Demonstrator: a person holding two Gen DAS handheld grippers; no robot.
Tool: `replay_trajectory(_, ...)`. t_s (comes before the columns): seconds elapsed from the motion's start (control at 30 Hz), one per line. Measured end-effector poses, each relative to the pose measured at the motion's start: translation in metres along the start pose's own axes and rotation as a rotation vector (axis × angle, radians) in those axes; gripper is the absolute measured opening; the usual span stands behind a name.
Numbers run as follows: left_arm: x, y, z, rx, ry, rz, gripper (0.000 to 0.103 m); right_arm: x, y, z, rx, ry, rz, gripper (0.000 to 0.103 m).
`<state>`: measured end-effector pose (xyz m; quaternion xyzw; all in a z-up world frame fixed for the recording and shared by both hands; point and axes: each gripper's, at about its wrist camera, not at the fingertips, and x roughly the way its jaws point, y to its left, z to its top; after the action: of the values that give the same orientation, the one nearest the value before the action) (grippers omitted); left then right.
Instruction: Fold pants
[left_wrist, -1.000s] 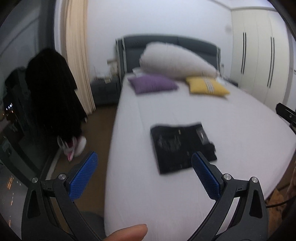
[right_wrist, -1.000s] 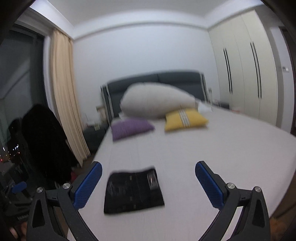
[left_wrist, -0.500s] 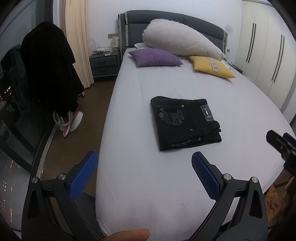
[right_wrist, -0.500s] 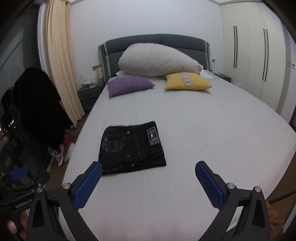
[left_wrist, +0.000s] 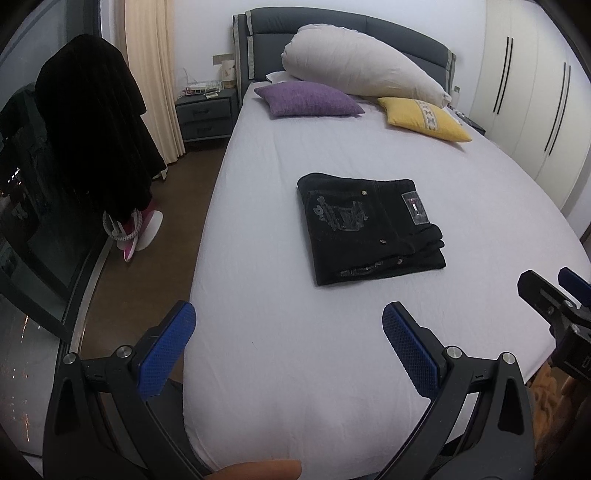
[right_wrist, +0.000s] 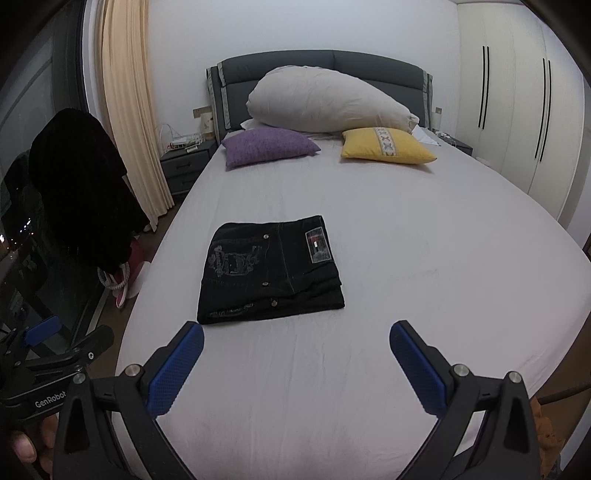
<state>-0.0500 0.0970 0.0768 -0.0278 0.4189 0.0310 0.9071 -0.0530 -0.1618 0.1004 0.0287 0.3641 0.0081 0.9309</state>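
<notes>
Black pants (left_wrist: 369, 229) (right_wrist: 271, 267) lie folded into a neat rectangle on the white bed sheet (left_wrist: 332, 350) (right_wrist: 424, 258), a little left of the bed's middle. My left gripper (left_wrist: 288, 347) is open and empty, held back over the bed's near end, well short of the pants. My right gripper (right_wrist: 295, 360) is open too, with nothing between its blue pads, also near the foot of the bed. Each gripper shows at the edge of the other's view.
A purple cushion (right_wrist: 269, 146), a yellow cushion (right_wrist: 386, 147) and a large white pillow (right_wrist: 325, 101) lie at the headboard. A dark garment (left_wrist: 96, 122) hangs at the left over pink shoes (left_wrist: 136, 232). A nightstand (left_wrist: 205, 116) stands left, white wardrobes (right_wrist: 517, 110) right.
Both grippers have tilted down and pulled back from the bed, so the folded pants now sit farther ahead. The blur of the earliest frames is gone. Both stay open.
</notes>
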Motion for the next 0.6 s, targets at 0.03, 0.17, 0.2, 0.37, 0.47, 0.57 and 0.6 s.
replay_trajectory(0.03, 0.0014, -0.0005, -0.0003, 0.001, 0.003, -0.001, 0.103, 0.0, 0.0007, -0.0004, -0.001, 0.002, 0.001, 0.103)
replay_trajectory(0.17, 0.0047, -0.0023, -0.0017, 0.001, 0.008, 0.001, 0.103, 0.0017, 0.0024, -0.002, -0.004, 0.011, 0.005, 0.103)
replay_trajectory(0.2, 0.0055, -0.0026, -0.002, 0.001, 0.01, 0.001, 0.103, 0.0021, 0.0027, -0.0022, -0.005, 0.013, 0.005, 0.103)
replay_trajectory(0.37, 0.0089, -0.0046, -0.0045, 0.001, 0.022, 0.001, 0.103, 0.0031, 0.0033, -0.003, -0.006, 0.02, 0.006, 0.103)
replay_trajectory(0.47, 0.0093, -0.0056, -0.0057, -0.001, 0.025, 0.001, 0.103, 0.0033, 0.0048, -0.0041, -0.01, 0.024, 0.005, 0.103)
replay_trajectory(0.57, 0.011, -0.0058, -0.0063, -0.003, 0.029, 0.001, 0.103, 0.0029, 0.0066, -0.0042, -0.017, 0.026, 0.005, 0.103)
replay_trajectory(0.6, 0.0108, -0.0061, -0.0068, -0.005, 0.03, 0.001, 0.103, 0.0028, 0.0071, -0.004, -0.018, 0.026, 0.005, 0.103)
